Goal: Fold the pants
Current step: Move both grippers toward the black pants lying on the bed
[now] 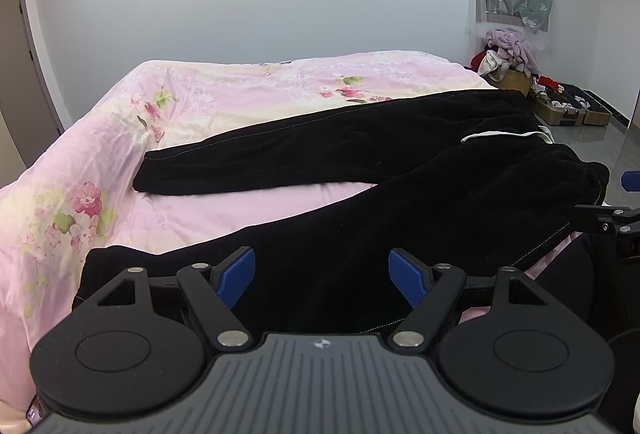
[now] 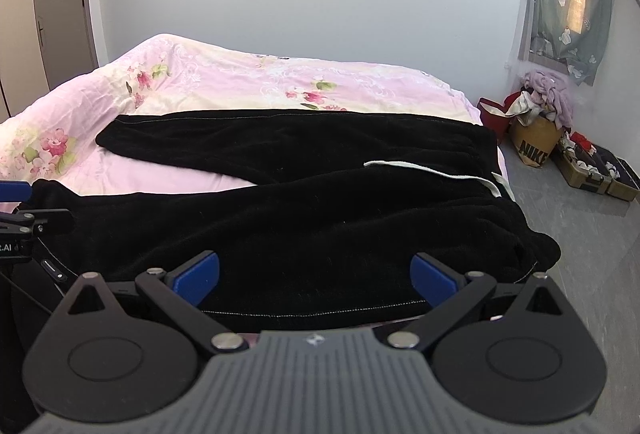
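Black pants (image 1: pixel 360 153) lie spread on a pink floral bed cover (image 1: pixel 120 137), legs apart and pointing left, waistband with a white drawstring (image 1: pixel 504 135) at the right. My left gripper (image 1: pixel 322 276) is open, its blue pads over the near leg close to its cuff. The pants also show in the right wrist view (image 2: pixel 320 201). My right gripper (image 2: pixel 314 276) is open over the near leg's edge close to the waist. The drawstring (image 2: pixel 432 171) lies across the waistband. Each gripper shows at the edge of the other's view.
The bed cover (image 2: pixel 224 81) reaches the white wall. On the grey floor at the right stand a brown Nike bag with clothes (image 2: pixel 536 137) and open cases (image 2: pixel 600 173). A curtained window (image 2: pixel 568 9) is above them. A door (image 2: pixel 60 5) is at far left.
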